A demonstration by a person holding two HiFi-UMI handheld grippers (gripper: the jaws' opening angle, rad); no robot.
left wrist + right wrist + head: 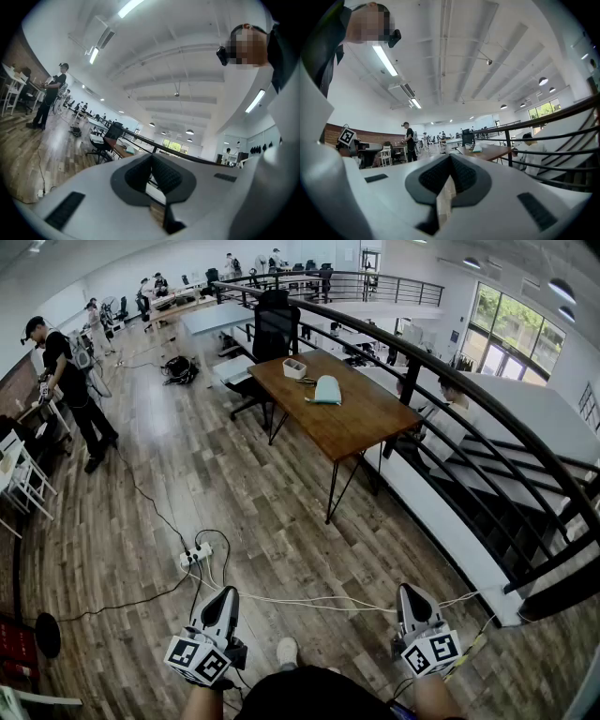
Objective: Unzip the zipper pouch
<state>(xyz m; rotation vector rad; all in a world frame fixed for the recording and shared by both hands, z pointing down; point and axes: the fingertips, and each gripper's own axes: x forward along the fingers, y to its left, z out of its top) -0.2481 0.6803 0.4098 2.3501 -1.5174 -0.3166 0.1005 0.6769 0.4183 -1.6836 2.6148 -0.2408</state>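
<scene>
The zipper pouch (327, 390) is pale teal and lies near the far end of a wooden table (361, 427), well ahead of me across the floor. It shows small in the left gripper view as the pouch (130, 150) and in the right gripper view as the pouch (477, 148). My left gripper (223, 601) and right gripper (410, 596) are held low by my body, far from the table. Both point forward and slightly up. The left gripper (151, 161) has its jaws together with nothing between them, and so does the right gripper (450, 161).
A white box (294, 368) sits on the table beyond the pouch, with a black office chair (275, 324) behind it. A black railing (450, 381) and stairs run along the right. A power strip (195, 556) and cables lie on the wood floor ahead. A person (66, 381) stands at far left.
</scene>
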